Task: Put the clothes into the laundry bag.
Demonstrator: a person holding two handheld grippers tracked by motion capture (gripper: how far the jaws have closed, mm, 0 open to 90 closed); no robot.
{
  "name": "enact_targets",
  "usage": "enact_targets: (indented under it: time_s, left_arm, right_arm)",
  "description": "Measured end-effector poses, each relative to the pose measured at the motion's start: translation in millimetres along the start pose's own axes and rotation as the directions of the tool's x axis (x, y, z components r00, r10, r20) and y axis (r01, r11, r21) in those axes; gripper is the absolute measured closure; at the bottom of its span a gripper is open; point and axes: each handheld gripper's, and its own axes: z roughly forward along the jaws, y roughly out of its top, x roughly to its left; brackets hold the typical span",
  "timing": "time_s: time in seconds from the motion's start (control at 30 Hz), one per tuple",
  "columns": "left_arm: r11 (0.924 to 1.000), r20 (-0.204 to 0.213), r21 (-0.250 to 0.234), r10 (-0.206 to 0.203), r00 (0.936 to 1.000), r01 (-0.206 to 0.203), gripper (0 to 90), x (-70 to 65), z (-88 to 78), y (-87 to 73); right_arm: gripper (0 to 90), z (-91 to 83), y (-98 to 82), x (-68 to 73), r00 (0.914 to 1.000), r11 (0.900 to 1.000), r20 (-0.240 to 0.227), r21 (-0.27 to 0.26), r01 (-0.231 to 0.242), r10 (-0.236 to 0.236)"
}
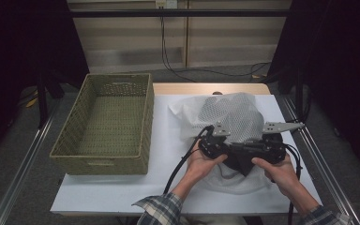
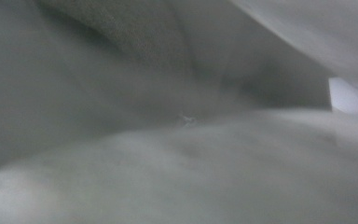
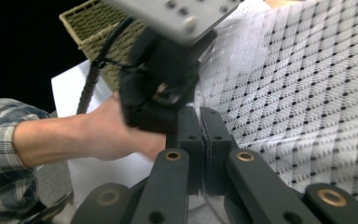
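Risk: mesh bag [image 1: 232,117] slipping | you are pinching it with left gripper [image 1: 214,140] and right gripper [image 3: 204,154], both clamped shut | thin fabric pulling free.

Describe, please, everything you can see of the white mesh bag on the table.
The white mesh bag is a soft, crumpled net fabric with a diamond weave and dark holes, with plain white cloth at its left edge. It lies heaped on the white table cover, right of the woven basket and apart from it. Its near edge is bunched between both grippers; the right gripper is shut on it.
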Motion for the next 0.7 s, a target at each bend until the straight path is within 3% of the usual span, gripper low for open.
enact_targets:
  time_s: [0.1,0.17,0.23,0.27,0.3,0.37,0.43,0.53,0.6,0.67,0.7]
  left_arm:
    - [0.9988,-0.038,-0.040,-0.032,0.9988,0.030,83.7,10.4,-1.8,9.7]
    - [0.9984,-0.078,-0.055,-0.017,0.9968,0.013,83.7,12.6,-3.9,17.5]
    - [0.9982,-0.084,-0.059,-0.007,0.9964,0.002,83.7,14.8,-0.7,20.3]
    - [0.9989,-0.108,-0.044,0.011,0.9940,-0.016,83.7,15.3,2.6,18.7]
    - [0.9994,-0.105,-0.027,0.017,0.9943,-0.020,83.7,17.1,6.5,16.2]
    - [0.9979,-0.141,0.052,0.044,0.9891,-0.037,83.5,20.9,19.0,4.9]
    - [0.9962,-0.127,0.086,0.025,0.9916,-0.014,82.9,24.7,27.2,-6.3]
    - [0.9973,-0.106,0.071,-0.009,0.9943,0.017,80.6,25.1,24.3,-9.8]
    - [0.9962,-0.086,0.087,0.016,0.9961,-0.009,76.8,23.9,18.1,-8.3]
    - [0.9984,-0.034,0.056,0.000,0.9994,0.001,68.8,22.9,10.2,-9.3]
    - [0.9978,-0.034,0.067,0.002,0.9994,0.000,66.4,20.7,4.4,-9.9]
  right_arm:
    - [88.7,-4.6,2.7,1.7,0.9999,1.000,-0.010,-0.024,-0.007,0.006]
    - [88.7,-7.2,5.0,3.0,0.9999,0.999,-0.012,-0.037,-0.005,0.005]
    - [88.6,-9.0,5.9,2.7,0.9999,0.999,-0.012,-0.047,-0.011,0.010]
    - [88.7,-9.5,5.6,1.6,0.9999,0.999,-0.012,-0.046,-0.013,0.013]
    - [88.7,-9.6,4.5,-0.4,0.9999,0.999,-0.011,-0.043,-0.012,0.011]
    - [88.7,-7.8,-0.1,-3.7,0.9996,0.999,-0.014,-0.025,-0.026,0.025]
    - [88.7,-3.5,-5.3,-6.2,0.9997,1.000,-0.002,0.005,-0.025,0.025]
    - [88.6,1.3,-11.3,-12.4,0.9996,0.999,0.008,0.037,-0.028,0.027]
    - [88.6,2.1,-14.2,-16.3,0.9992,0.998,0.026,0.049,-0.031,0.030]
    - [88.6,1.8,-16.5,-20.5,0.9986,0.998,0.033,0.052,-0.044,0.042]
    - [88.6,1.5,-17.1,-22.0,0.9983,0.998,0.038,0.052,-0.047,0.045]
